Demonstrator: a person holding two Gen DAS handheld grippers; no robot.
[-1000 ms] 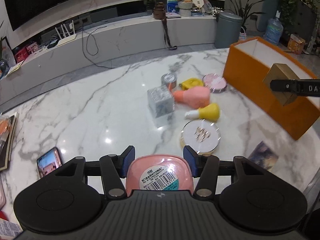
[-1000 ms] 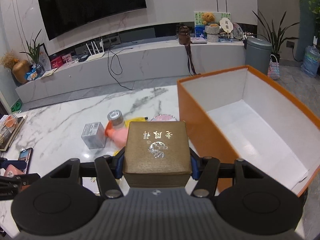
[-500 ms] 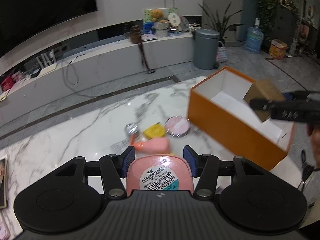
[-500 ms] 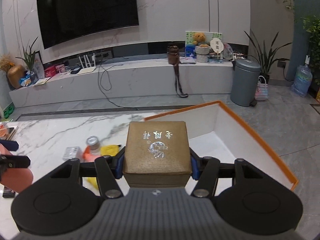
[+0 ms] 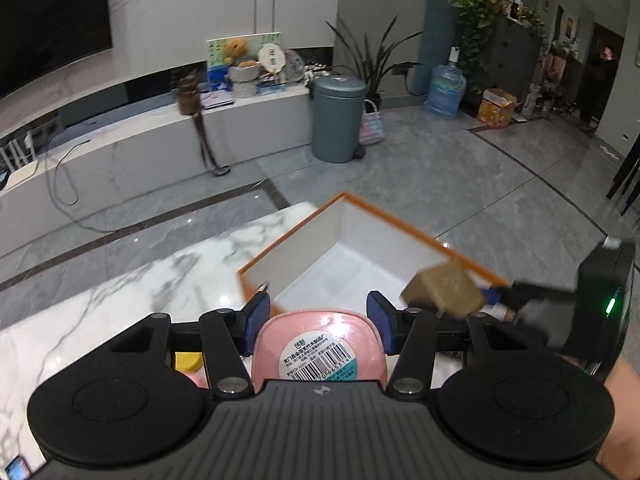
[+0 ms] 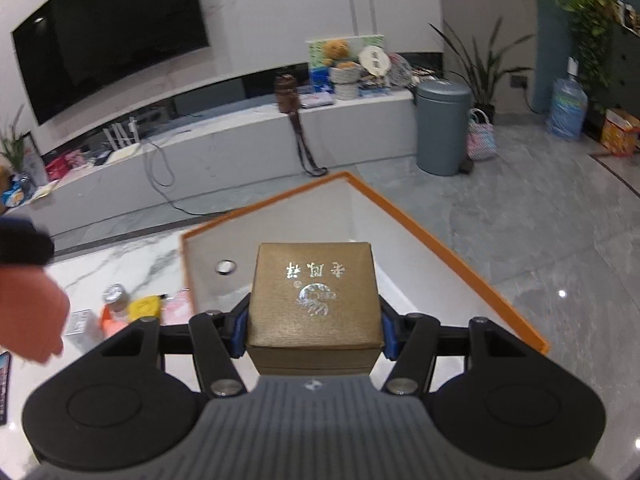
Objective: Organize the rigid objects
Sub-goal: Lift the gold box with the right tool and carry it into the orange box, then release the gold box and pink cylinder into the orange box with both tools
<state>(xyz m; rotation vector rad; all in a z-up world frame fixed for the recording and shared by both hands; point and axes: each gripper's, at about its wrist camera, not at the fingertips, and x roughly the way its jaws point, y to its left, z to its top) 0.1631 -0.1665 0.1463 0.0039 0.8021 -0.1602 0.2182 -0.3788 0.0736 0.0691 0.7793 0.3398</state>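
My left gripper [image 5: 318,316] is shut on a pink rounded case [image 5: 320,348] with a barcode sticker, held at the near-left corner of the orange box [image 5: 360,236]. The box is open on top with a white inside. My right gripper [image 6: 312,326] is shut on a gold-brown square box [image 6: 314,300] with silver lettering, held over the orange box [image 6: 440,248]. The left wrist view shows that gold box [image 5: 444,290] and the right gripper [image 5: 486,298] at the right, above the orange box's rim. In the right wrist view the pink case [image 6: 28,312] shows at the left edge.
On the marble table [image 6: 120,264] left of the orange box lie a small jar [image 6: 116,296], a yellow item [image 6: 144,308], a pink piece and a silver box [image 6: 80,322]. A phone [image 6: 4,376] lies at the left edge. Grey floor lies beyond the table edge.
Both grippers have swung right toward the orange box with their loads. The left one now reaches the box's near corner; the loose items have dropped out of its view. The right one is farther over the box.
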